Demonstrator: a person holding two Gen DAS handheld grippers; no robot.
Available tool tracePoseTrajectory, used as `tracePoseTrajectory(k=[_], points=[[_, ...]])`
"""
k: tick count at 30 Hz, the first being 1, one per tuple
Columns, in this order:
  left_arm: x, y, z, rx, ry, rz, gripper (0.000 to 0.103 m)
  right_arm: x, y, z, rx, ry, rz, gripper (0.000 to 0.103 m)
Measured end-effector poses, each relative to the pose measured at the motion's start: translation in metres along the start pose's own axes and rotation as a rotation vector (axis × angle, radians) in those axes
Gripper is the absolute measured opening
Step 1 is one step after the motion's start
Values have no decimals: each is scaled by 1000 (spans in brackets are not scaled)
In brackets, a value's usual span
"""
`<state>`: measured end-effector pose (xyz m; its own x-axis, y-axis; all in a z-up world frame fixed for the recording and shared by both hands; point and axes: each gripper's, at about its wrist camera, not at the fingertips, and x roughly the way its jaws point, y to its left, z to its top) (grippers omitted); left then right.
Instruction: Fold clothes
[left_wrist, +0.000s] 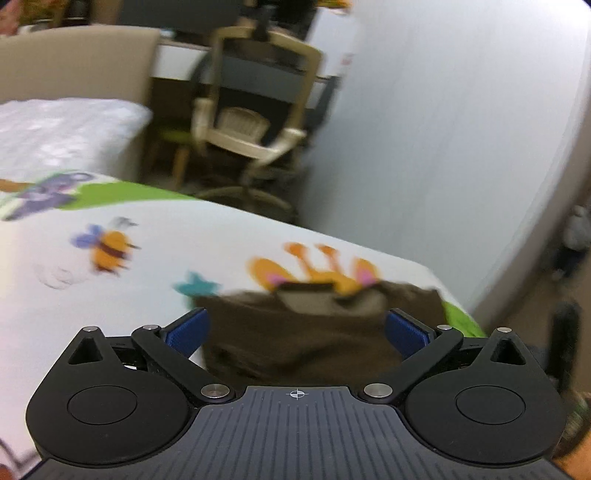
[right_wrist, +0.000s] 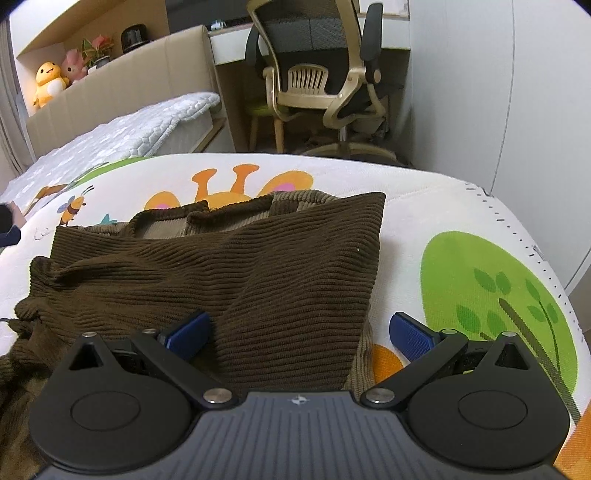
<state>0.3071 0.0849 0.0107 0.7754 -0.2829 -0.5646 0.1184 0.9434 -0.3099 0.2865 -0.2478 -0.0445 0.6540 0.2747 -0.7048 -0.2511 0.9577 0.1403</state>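
Left wrist view, blurred: the left gripper (left_wrist: 297, 330) hovers level over a white mat printed with cartoon animals (left_wrist: 155, 266), its blue fingers spread wide and empty, a dark brown ribbed corduroy garment (left_wrist: 295, 343) lying between and beyond them. Right wrist view, sharp: the right gripper (right_wrist: 299, 332) sits low, fingers also apart, straddling the garment's near right edge, likely lined up to pinch it for a fold.

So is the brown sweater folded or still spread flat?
Partly folded: the brown sweater has one side doubled over its body, its left part bunched on the printed mat.
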Motion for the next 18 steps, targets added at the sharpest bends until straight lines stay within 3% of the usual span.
tracePoseTrajectory(k=[2,4,6,8,13,14,15,16,17,18], points=[[8,18,6,-49,35,29,102,-12,-6,10,-6,-20,26,100],[17,35,7,-99,57,49,100,-26,-12,22,-58,-94,17,99],[26,50,7,-145,70,64,95,-37,-19,34,-102,-156,5,88],[38,56,5,-184,89,47,79,-24,-29,50,-56,-115,3,64],[60,45,-5,-163,96,33,78,26,-46,62,73,-50,28,59],[62,41,-6,-146,91,35,77,32,-42,60,67,-37,40,48],[64,38,-7,-123,98,31,67,37,-38,59,57,-27,47,41],[65,35,-8,-102,103,32,39,37,-32,58,37,-25,43,26],[66,33,-8,-96,113,36,23,37,-27,58,16,-23,38,16],[65,32,-8,-104,118,31,15,37,-21,57,-5,-22,33,13]])
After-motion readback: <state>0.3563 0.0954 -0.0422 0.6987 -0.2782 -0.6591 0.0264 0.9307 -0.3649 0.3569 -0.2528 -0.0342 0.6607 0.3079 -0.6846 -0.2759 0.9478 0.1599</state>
